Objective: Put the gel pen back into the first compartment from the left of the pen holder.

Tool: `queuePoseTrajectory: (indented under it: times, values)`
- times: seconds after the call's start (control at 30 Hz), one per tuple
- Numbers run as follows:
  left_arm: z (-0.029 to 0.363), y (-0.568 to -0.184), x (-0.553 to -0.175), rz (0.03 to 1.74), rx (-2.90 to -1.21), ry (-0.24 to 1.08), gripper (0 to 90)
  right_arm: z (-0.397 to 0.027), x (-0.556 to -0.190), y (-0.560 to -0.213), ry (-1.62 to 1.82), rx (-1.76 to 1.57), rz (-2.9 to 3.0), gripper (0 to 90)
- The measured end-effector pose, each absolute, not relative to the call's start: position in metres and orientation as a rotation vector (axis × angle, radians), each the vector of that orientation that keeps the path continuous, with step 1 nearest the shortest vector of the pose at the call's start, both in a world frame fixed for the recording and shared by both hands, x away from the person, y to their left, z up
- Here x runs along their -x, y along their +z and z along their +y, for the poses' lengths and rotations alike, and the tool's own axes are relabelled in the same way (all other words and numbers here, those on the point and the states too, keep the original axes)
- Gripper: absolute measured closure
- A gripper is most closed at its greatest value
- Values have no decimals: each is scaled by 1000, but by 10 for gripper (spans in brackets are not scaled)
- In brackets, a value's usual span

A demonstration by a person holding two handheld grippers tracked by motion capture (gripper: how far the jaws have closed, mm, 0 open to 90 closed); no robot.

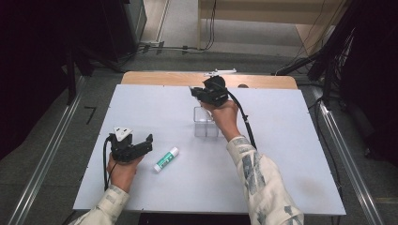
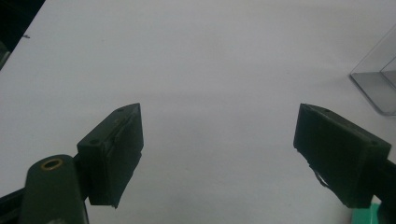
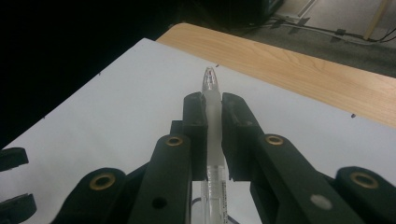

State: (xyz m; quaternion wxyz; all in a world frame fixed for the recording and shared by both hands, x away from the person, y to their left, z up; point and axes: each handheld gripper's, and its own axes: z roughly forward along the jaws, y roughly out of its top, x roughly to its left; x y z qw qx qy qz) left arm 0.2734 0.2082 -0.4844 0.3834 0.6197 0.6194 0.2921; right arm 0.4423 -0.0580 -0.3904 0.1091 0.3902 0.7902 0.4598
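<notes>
Nearest the lens in the right gripper view, the right gripper has its two black jaws drawn in narrow on a clear pen, which runs up the middle of the frame between the pads; its pointed tip sticks out past the jaw ends toward the upper centre, and its barrel carries on down to the bottom edge. Behind it the white table sheet fills the left and centre, with a strip of bare wooden tabletop across the upper right.

In the high view that same gripper sits at upper centre of the frame, just above a clear plastic box that stands on the white sheet near the middle.

The left gripper rests at lower left of the high view, in the person's left hand. In the left gripper view its jaws stand wide apart with only white sheet between them. A glue stick with a green label lies on the sheet just to the right of it, apart from the jaws, and well apart from the box
</notes>
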Motion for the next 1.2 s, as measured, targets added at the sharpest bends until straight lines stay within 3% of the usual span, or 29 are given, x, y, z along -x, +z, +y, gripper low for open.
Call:
queuePoseTrajectory:
  times: [1.2]
  values:
    - [209, -485, -274, 1573, -1575, 743, 159, -41, -454, -395, 1398, -1190, 2305, 784]
